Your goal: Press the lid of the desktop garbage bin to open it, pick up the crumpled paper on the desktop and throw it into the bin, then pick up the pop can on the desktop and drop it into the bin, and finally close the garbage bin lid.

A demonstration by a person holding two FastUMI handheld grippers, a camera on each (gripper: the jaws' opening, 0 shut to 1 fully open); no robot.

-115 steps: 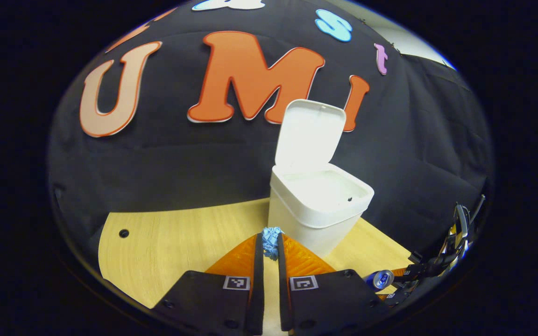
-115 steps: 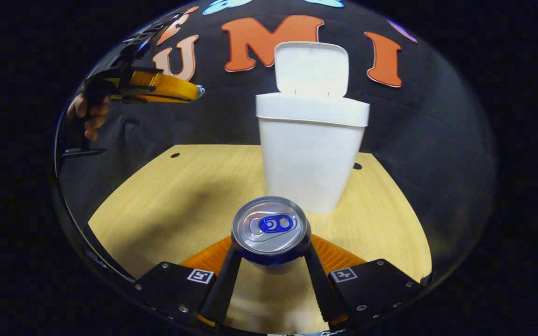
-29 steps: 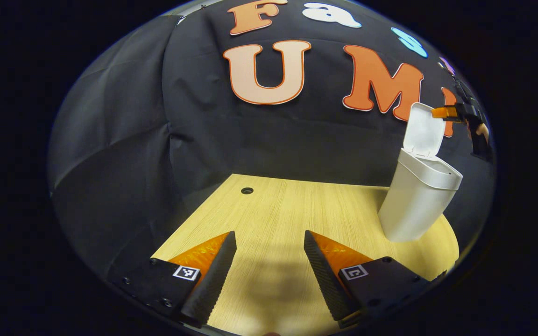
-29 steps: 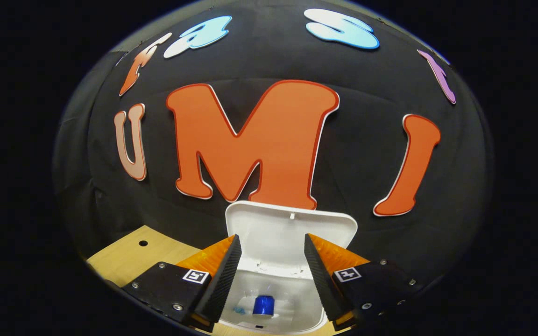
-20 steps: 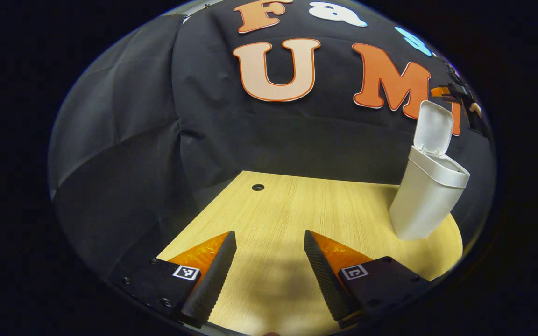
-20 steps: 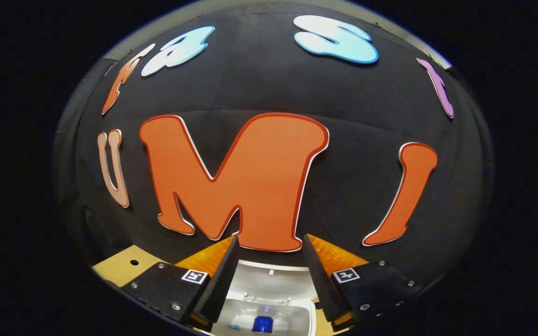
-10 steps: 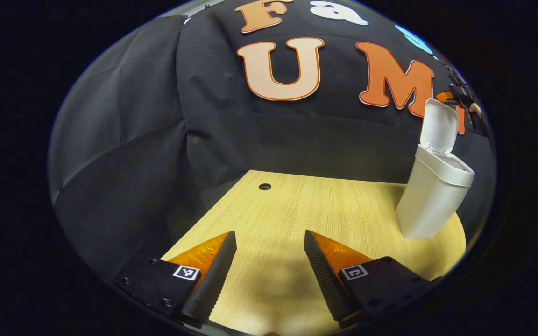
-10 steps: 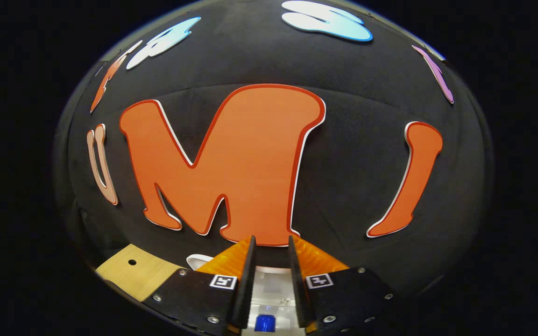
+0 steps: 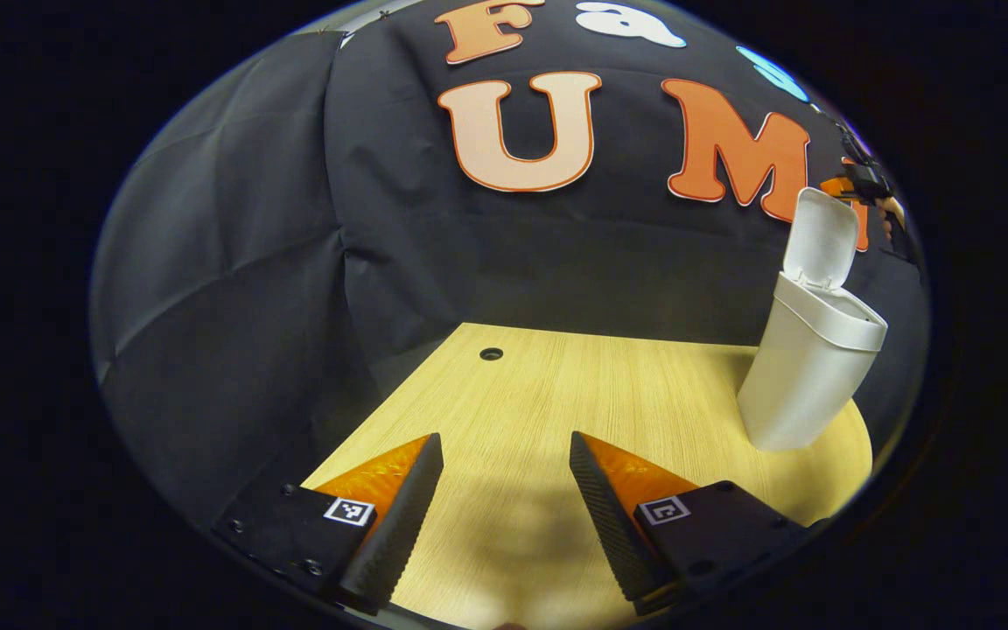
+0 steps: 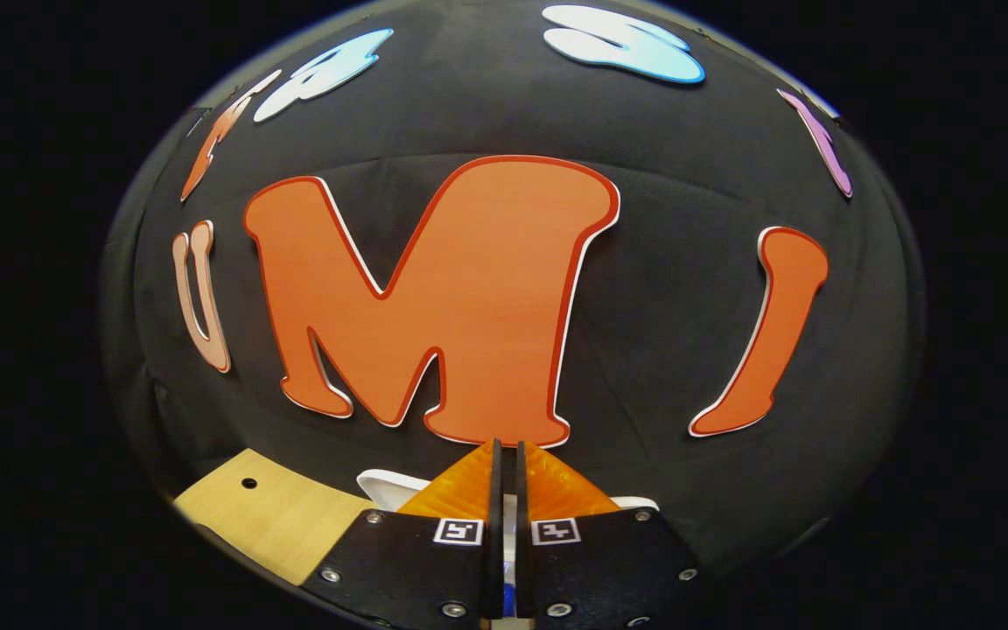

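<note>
In the left gripper view the white bin [image 9: 806, 367] stands at the table's right end with its lid [image 9: 822, 238] raised. My right gripper [image 9: 858, 182] hangs at the lid's top edge, a hand [image 9: 894, 210] behind it. My left gripper [image 9: 504, 440] is open and empty, low over the wooden table [image 9: 556, 394], well left of the bin. In the right gripper view my right gripper [image 10: 505, 455] is shut with nothing between its fingers. The lid's white rim [image 10: 386, 484] shows just under and beyond its tips.
A round cable hole [image 9: 491, 353] sits near the table's far left edge, and the same corner of the table [image 10: 268, 512] shows in the right gripper view. The black cloth wall stands close behind the bin and around the table.
The right gripper's fingers have gone from open to shut over the last second, staying above the raised lid. The paper and can, held earlier, were last seen lying inside the bin. The left gripper barely moved.
</note>
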